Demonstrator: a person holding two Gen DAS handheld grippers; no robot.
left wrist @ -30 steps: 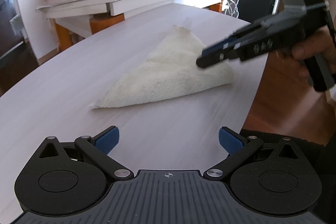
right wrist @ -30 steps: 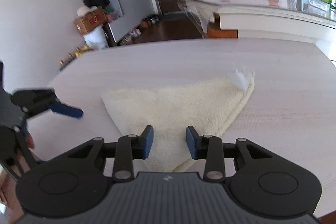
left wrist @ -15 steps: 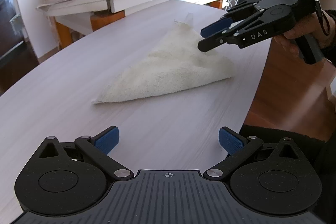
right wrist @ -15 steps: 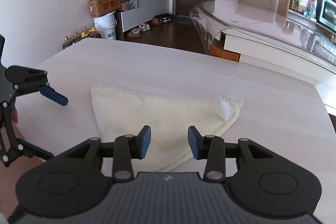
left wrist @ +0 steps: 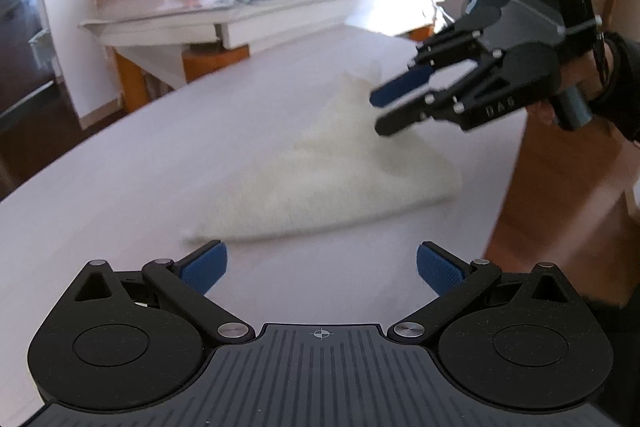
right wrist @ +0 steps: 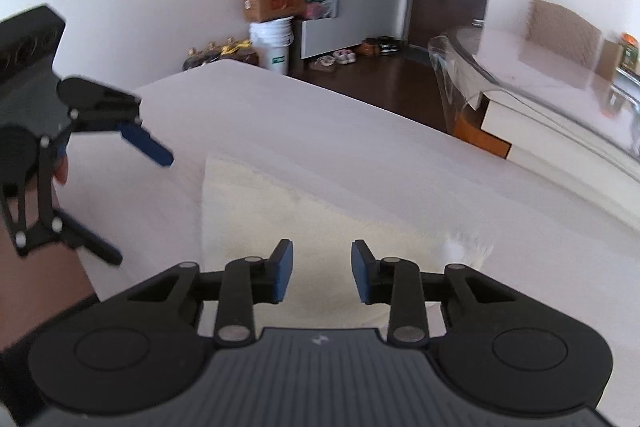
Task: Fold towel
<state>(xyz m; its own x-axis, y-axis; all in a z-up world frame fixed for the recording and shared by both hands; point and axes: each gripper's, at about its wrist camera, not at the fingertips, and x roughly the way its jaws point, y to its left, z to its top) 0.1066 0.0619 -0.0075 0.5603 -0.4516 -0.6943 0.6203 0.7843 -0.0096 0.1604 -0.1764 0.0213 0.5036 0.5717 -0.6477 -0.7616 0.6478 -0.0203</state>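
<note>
The left gripper (left wrist: 322, 265) is hovering wide open just before the near tip of the towel (left wrist: 340, 175), holding nothing. The right gripper (right wrist: 322, 277) is hanging over the towel's middle, its jaws parted and also empty. The cream towel is lying on the desk (left wrist: 120, 187) as a triangle, seemingly folded once already. I judge this fits either a pause between folds or a finished fold; another fold would need gripping a corner.
</note>
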